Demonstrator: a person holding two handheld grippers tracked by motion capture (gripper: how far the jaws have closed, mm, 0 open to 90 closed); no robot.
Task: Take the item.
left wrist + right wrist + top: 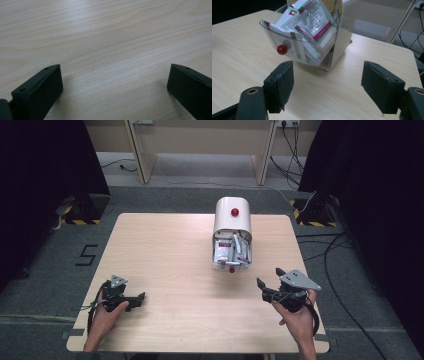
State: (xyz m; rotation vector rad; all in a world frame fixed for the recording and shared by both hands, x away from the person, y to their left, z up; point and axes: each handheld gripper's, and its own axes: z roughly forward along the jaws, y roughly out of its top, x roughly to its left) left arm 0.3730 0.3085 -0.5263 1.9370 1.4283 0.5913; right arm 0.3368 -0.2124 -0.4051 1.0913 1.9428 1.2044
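While the left tongs (140, 296) rest wide apart on the desk (165, 250), the dispenser box (232, 234) stands mid-desk, its clear drawer of sachets (310, 22) tipped open; right tongs (267, 281), wide and empty, hover nearby, nothing taken yet.

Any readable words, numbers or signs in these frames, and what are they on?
"5": black mark on the grey floor left of the light wooden table.
Printed lines on the white sachets with red and green stripes in the clear-fronted white bin: too blurred to read.
Nothing else legible.
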